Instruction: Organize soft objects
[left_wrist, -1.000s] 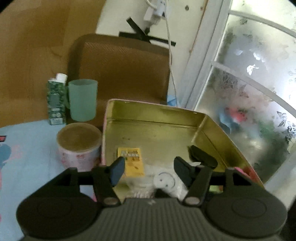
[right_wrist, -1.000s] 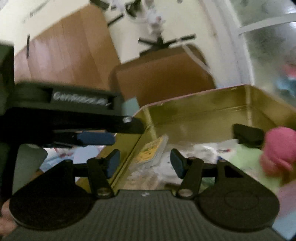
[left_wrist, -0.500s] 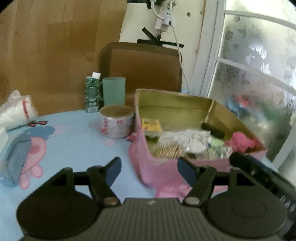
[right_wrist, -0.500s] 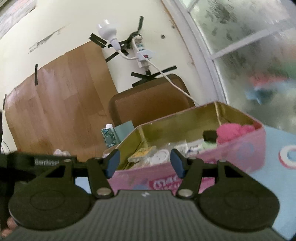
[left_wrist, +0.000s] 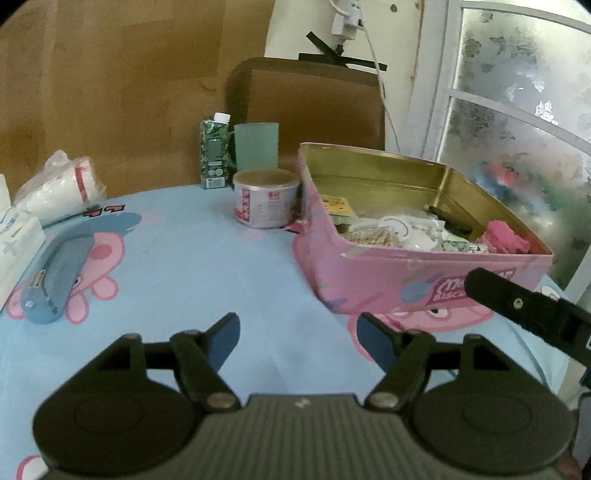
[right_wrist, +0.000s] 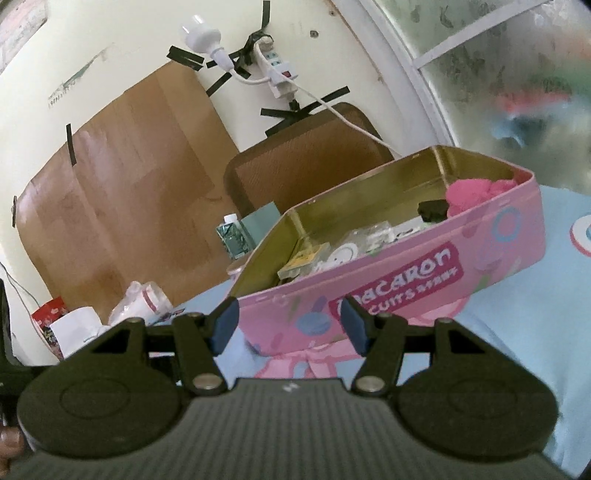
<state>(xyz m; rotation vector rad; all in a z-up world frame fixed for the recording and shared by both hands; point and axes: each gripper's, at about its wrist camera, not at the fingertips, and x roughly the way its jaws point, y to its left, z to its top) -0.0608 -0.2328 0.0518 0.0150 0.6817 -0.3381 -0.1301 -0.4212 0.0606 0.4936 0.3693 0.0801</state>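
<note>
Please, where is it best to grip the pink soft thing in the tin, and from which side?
Probably from above, pinching the raised top of the pink soft thing. It sits in the corner of the pink tin, and the walls block a side approach.

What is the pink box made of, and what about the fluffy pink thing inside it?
The pink box looks like thin metal: its inside is shiny gold and reflects light, while the outside is painted pink with printed pictures. The fluffy pink thing seems to be soft cloth or yarn, since it is crumpled and fuzzy with no hard edges, though I cannot tell which.
</note>
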